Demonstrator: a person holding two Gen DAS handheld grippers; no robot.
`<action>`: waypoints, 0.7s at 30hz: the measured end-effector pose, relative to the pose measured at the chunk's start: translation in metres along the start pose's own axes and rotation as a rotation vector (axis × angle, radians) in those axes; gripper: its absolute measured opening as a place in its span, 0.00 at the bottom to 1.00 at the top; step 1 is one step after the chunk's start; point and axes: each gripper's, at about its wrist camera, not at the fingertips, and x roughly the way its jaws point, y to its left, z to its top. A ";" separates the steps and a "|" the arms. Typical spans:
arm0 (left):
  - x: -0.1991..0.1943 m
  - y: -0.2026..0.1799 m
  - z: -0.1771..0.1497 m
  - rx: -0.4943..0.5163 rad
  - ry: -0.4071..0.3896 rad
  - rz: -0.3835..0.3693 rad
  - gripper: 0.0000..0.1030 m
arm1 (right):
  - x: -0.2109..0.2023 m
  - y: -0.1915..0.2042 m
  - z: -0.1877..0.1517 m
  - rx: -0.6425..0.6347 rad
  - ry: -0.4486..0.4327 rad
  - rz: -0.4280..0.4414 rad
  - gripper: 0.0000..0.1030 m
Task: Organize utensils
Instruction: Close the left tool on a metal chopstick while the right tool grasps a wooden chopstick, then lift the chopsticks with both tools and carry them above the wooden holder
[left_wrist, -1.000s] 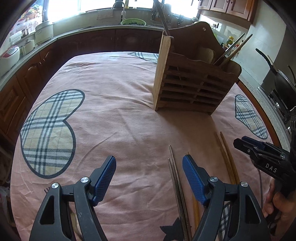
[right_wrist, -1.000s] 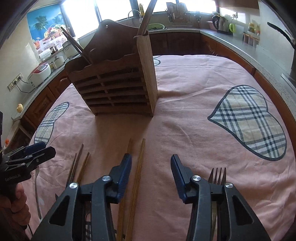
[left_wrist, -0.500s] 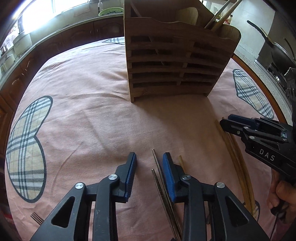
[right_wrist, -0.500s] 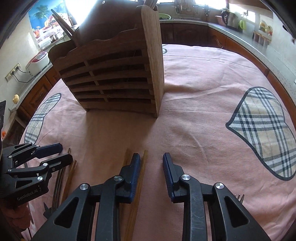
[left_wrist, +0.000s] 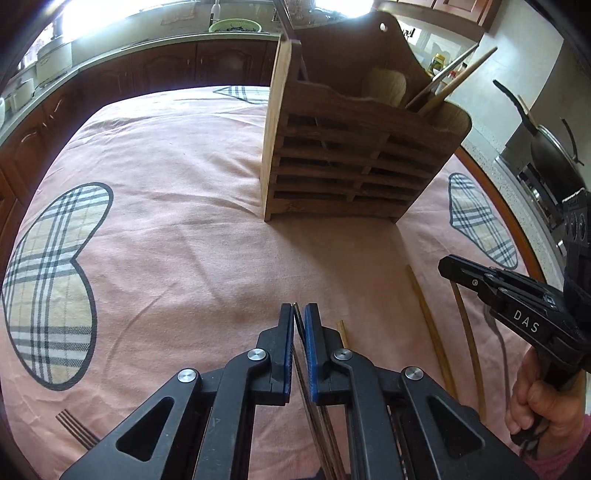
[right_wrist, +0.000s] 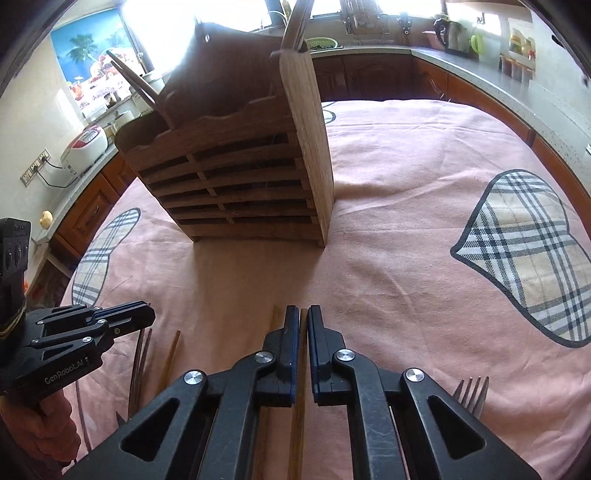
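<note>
— what do we have on the desk (left_wrist: 177, 206)?

— our left gripper (left_wrist: 299, 314), jaws just closed, is clamped on a dark metal chopstick (left_wrist: 308, 384) lying on the pink cloth (right_wrist: 399, 229). a pale wooden chopstick (left_wrist: 341, 330) lies just beside it.

— and the other side?

— our right gripper (right_wrist: 303, 317), jaws also just closed, pinches a brown wooden chopstick (right_wrist: 300, 417); its twin (right_wrist: 272, 319) lies just to the left. a fork (right_wrist: 472, 393) rests to the right. the slatted wooden holder (right_wrist: 236, 173) stands upright beyond, well apart, with utensils already in it.
</note>
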 end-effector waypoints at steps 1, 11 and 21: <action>-0.007 0.001 0.000 -0.009 -0.014 -0.006 0.04 | -0.007 -0.001 0.000 0.009 -0.013 0.009 0.04; -0.085 0.006 -0.022 -0.056 -0.145 -0.054 0.03 | -0.072 -0.001 -0.002 0.057 -0.155 0.056 0.04; -0.148 0.011 -0.057 -0.076 -0.257 -0.050 0.03 | -0.112 0.004 -0.014 0.089 -0.249 0.086 0.04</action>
